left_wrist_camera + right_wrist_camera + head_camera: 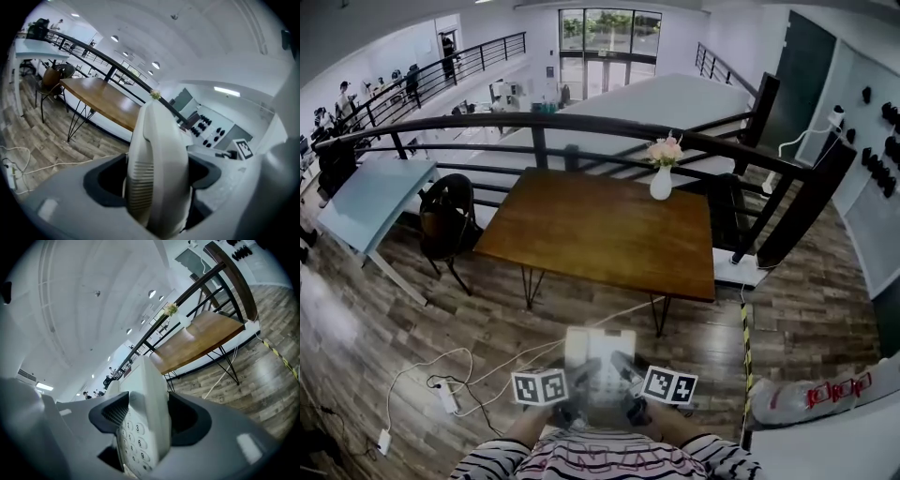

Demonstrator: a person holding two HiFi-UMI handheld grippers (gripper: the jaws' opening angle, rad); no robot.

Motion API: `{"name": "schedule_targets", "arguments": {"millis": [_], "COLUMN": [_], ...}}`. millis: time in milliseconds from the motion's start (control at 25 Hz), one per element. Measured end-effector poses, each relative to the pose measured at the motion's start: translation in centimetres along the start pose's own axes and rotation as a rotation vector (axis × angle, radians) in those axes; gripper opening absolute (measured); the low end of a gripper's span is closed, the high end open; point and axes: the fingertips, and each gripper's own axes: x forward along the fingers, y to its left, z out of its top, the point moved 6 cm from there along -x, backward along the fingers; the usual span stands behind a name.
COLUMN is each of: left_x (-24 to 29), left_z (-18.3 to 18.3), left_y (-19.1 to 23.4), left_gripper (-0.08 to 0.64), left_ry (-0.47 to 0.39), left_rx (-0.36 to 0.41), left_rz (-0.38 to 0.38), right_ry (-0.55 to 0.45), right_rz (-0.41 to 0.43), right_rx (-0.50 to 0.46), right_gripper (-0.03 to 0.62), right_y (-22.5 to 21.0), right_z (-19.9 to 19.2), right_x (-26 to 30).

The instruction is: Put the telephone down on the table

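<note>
With the left gripper (157, 187) and right gripper (143, 423) both clamped on the telephone (600, 349) at lower centre, short of the table (600, 234), the carry seems underway, and next it needs bringing forward over the tabletop.

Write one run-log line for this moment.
left gripper: shut on telephone | right gripper: shut on telephone | table: ahead, holds vase | telephone: not yet down
</note>
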Motion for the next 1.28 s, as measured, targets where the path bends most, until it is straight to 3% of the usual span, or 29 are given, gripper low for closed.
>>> {"name": "schedule_targets", "arguments": {"millis": [320, 640, 1280], "left_x": [0.6, 3.9, 16.6], "left_z": [5.9, 9.7, 20.8], "left_y": [5.4, 7.7, 7.7], "left_gripper": [0.373, 0.373, 0.373], "left_ry": [0.023, 0.029, -0.048], "left_rx": [0.017, -0.004, -0.019], "left_rz": [-0.046, -0.052, 0.001], "right_ry": [-0.048, -0.041, 0.003], "right_rz": [-0.020, -0.033, 0.033], "right_rx": [0.031, 0.056, 0.018], "right_gripper": [0.264, 0.264, 0.264], "right_y": [2.2, 1.0, -4.6], "right_z": [1.6, 4.8, 20.7], "right_x": [7.0, 11.4, 18.8]}}
